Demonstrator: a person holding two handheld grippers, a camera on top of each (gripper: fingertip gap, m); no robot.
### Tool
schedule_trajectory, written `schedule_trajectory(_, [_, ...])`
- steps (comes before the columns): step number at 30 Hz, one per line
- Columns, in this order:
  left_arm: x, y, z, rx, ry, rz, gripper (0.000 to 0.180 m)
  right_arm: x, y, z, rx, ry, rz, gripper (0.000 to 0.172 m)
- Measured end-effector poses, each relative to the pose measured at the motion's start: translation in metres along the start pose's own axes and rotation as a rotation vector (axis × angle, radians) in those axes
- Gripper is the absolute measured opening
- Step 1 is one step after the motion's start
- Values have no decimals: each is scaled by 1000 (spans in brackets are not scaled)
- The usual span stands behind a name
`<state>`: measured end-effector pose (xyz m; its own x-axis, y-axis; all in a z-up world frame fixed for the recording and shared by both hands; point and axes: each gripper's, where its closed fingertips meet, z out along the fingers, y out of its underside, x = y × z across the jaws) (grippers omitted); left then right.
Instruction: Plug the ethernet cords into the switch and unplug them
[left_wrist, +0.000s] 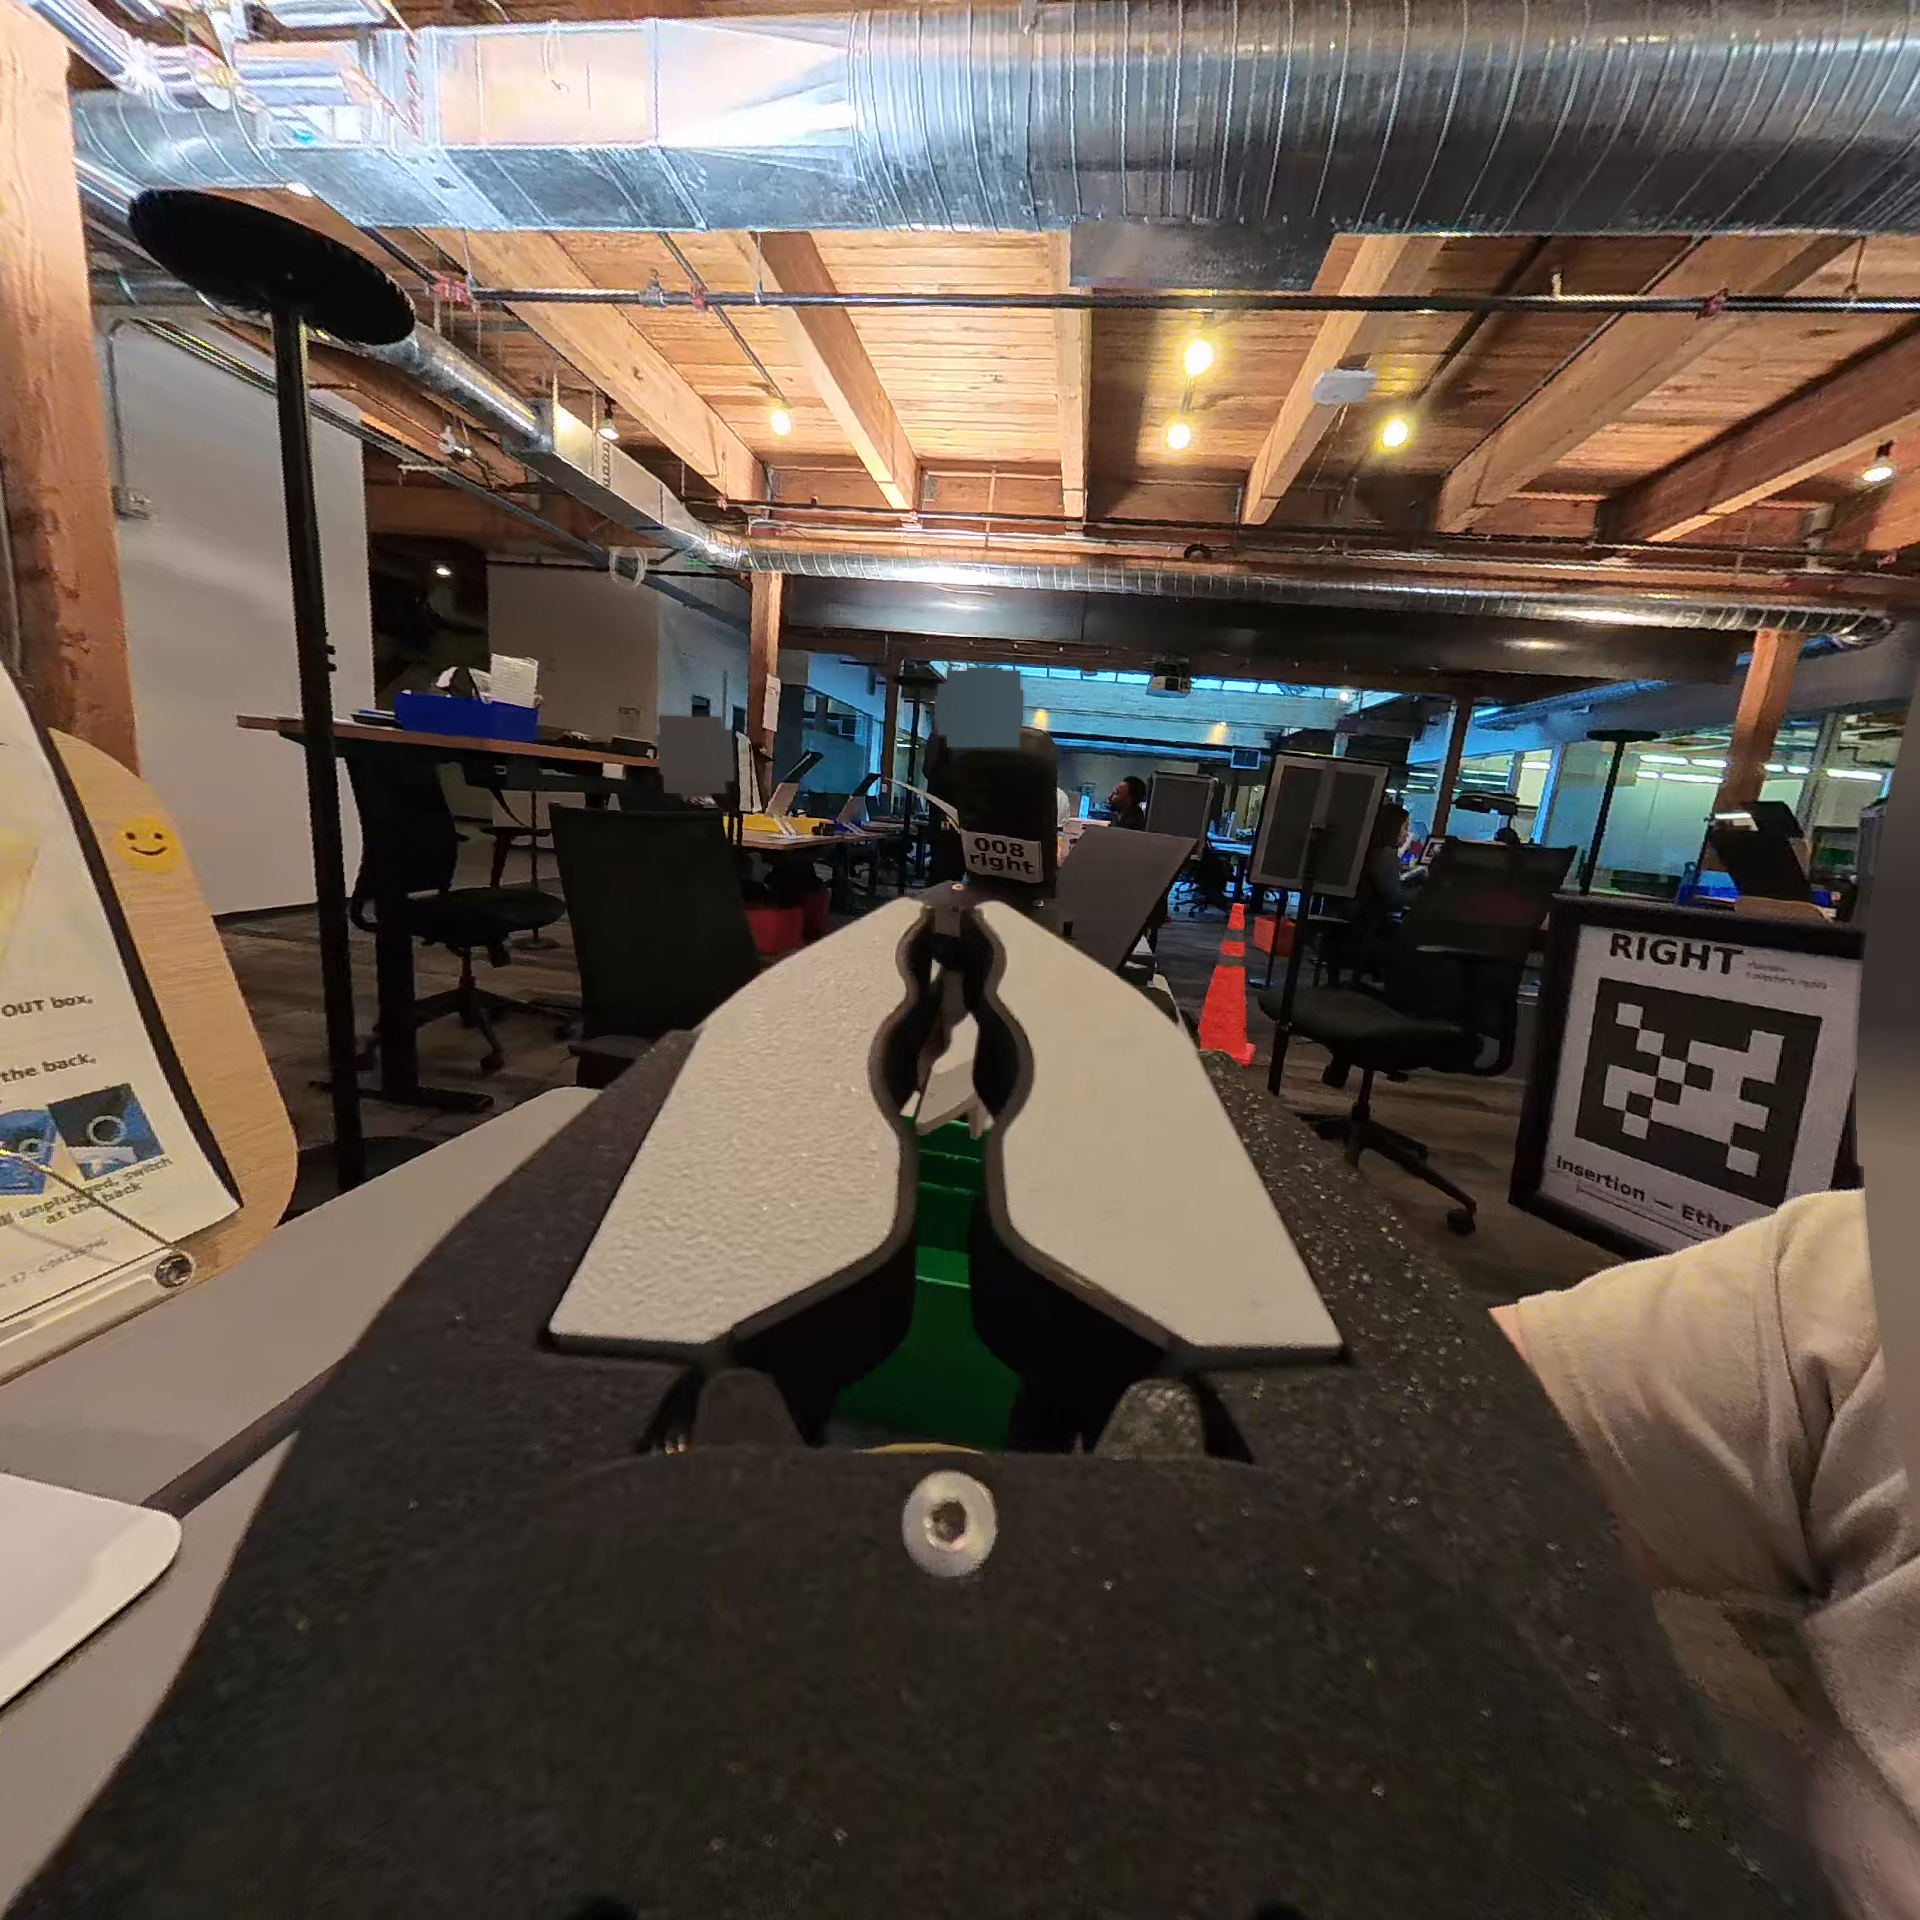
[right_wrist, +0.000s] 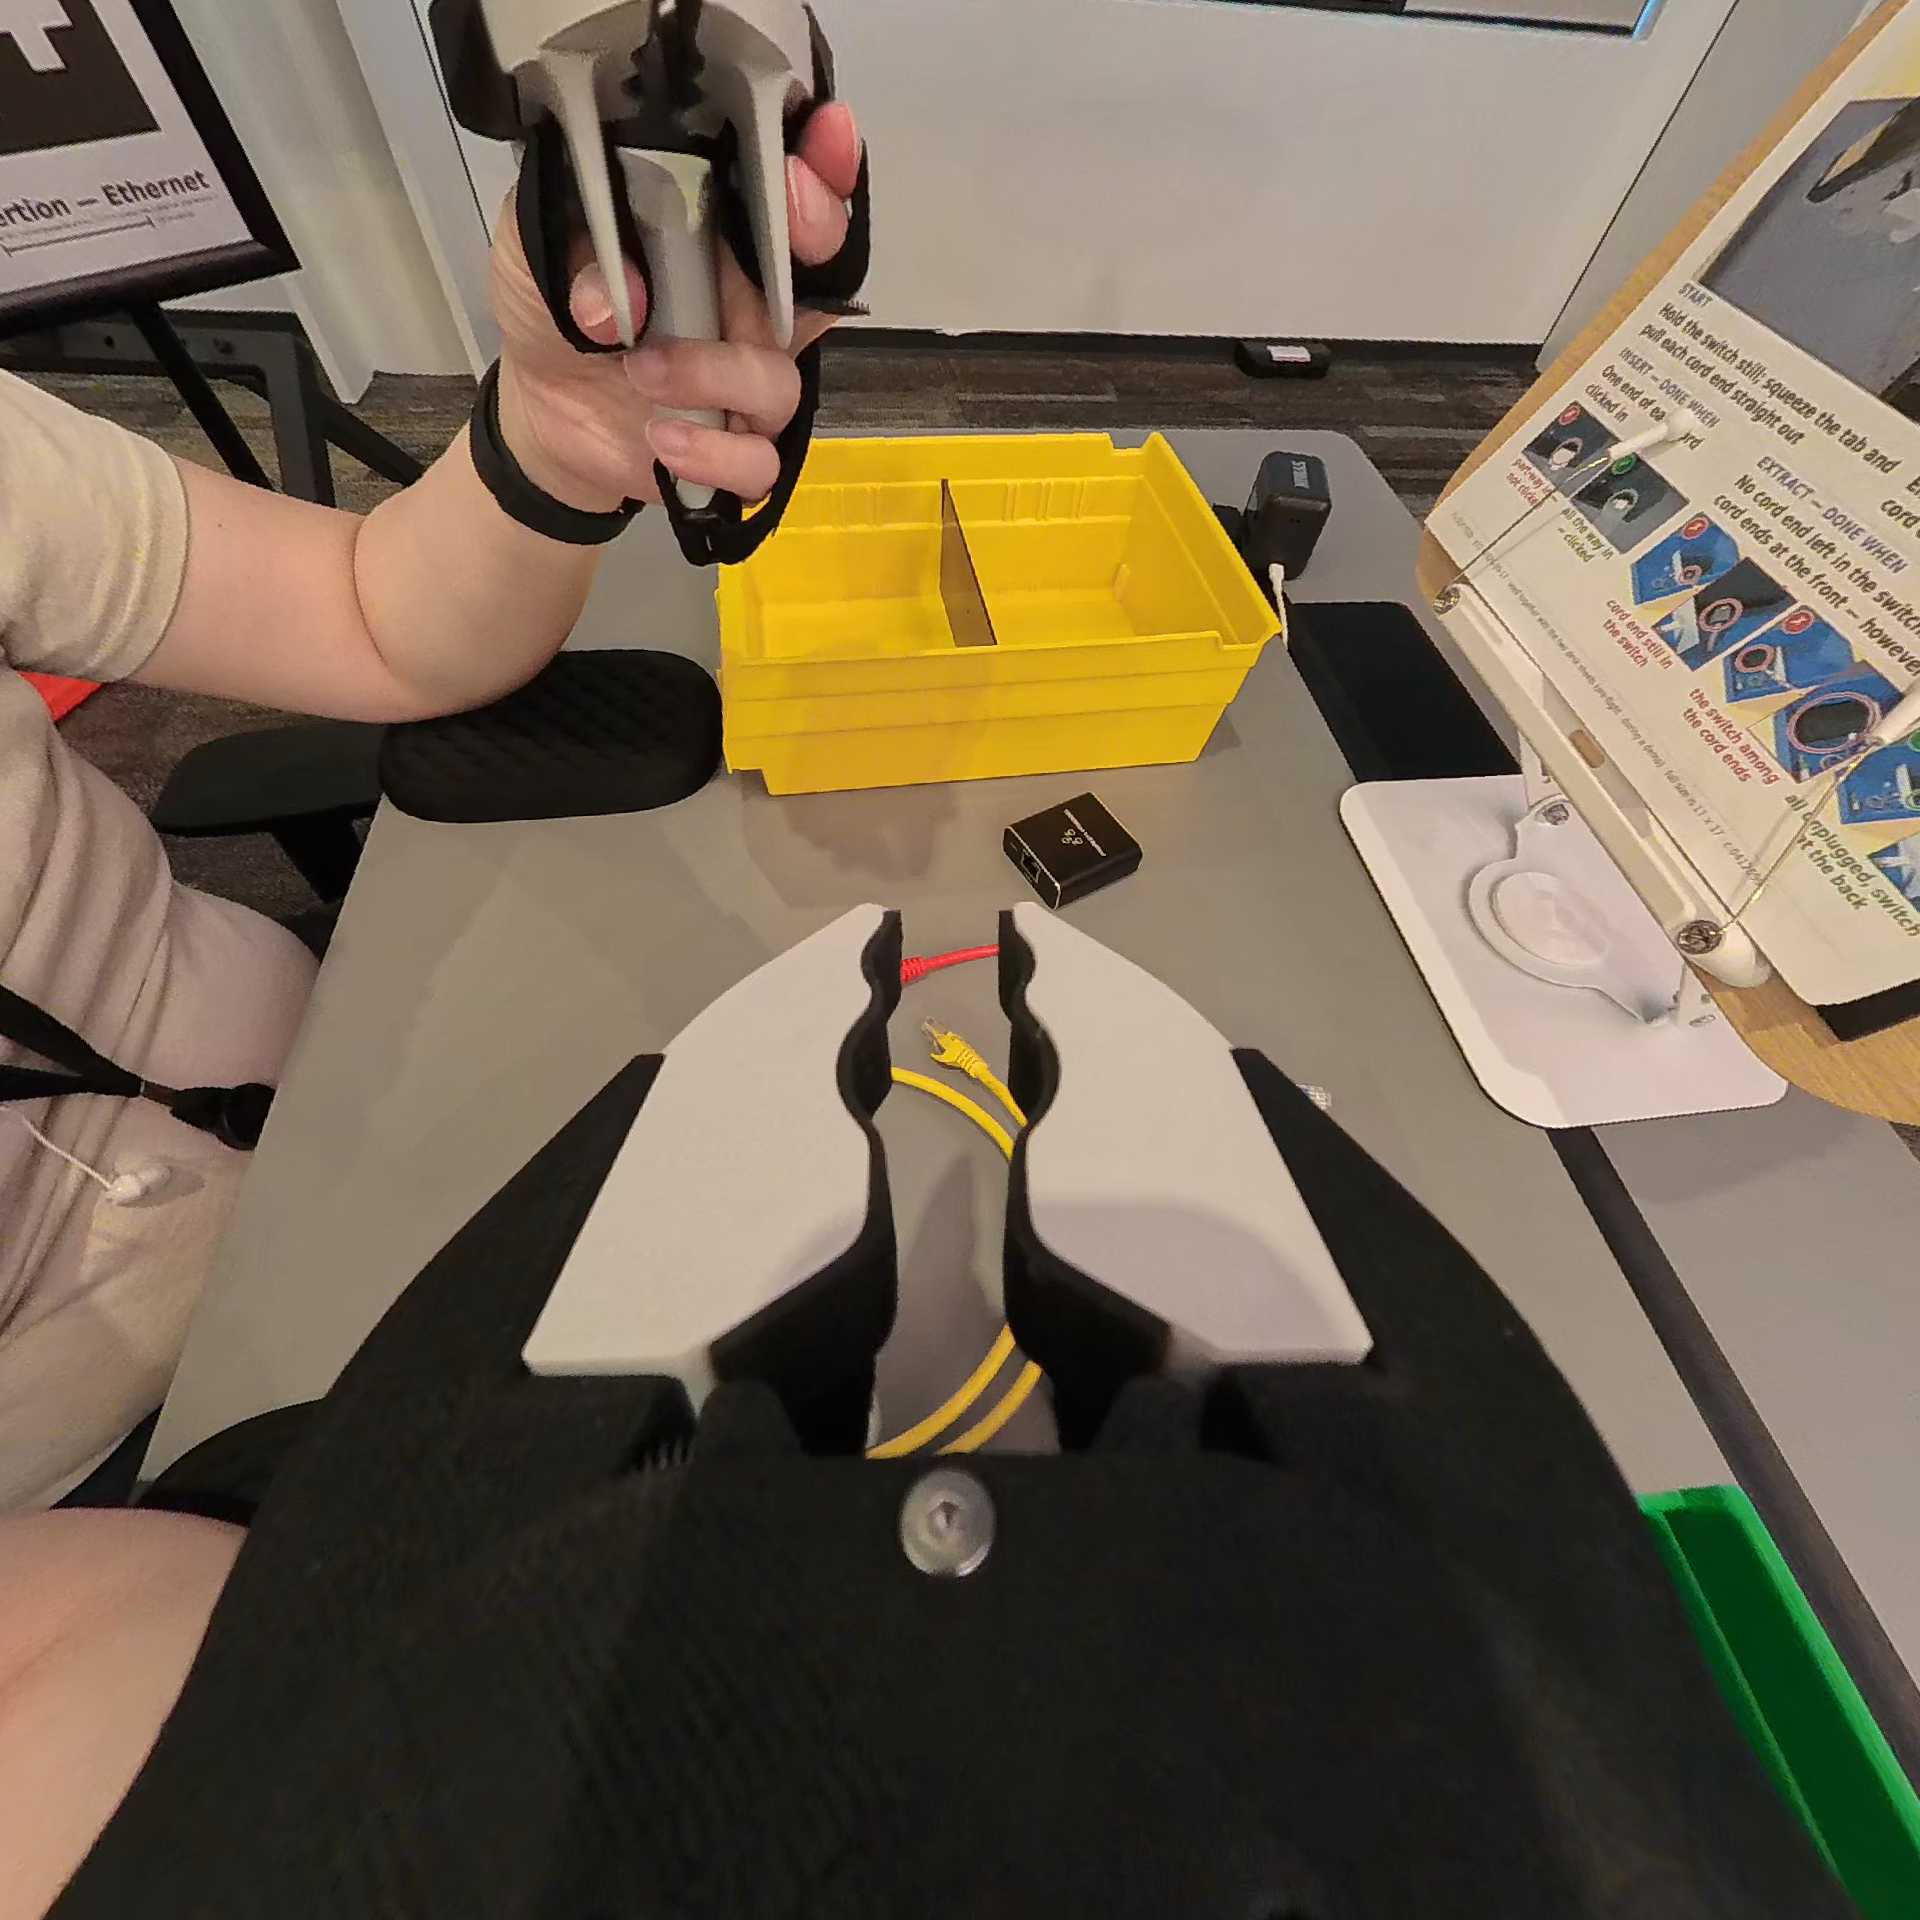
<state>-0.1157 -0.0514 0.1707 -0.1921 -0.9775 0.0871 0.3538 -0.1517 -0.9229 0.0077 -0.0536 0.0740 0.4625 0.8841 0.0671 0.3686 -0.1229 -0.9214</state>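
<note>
Yellow cord (right_wrist: 961, 1081) lies beneath the parted, bare right hand-held gripper (right_wrist: 951, 935); left hand-held gripper (left_wrist: 951, 920) closed.

The left wrist camera looks level along its own tongs (left_wrist: 951, 920) into the open room beyond them. The right wrist camera looks steeply down along its tongs (right_wrist: 948, 925), close over the tabletop (right_wrist: 582, 935). Both views share the framed marker sign (left_wrist: 1694, 1070).
</note>
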Motion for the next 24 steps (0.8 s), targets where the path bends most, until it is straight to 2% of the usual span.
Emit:
schedule_trajectory(11, [0,3,1,18,26,-42,0,0,-2,-7,23,11,-5,18])
schedule_trajectory(24, [3,10,5,-11,30,0,0,-1,-3,-11,36,16,-13,18])
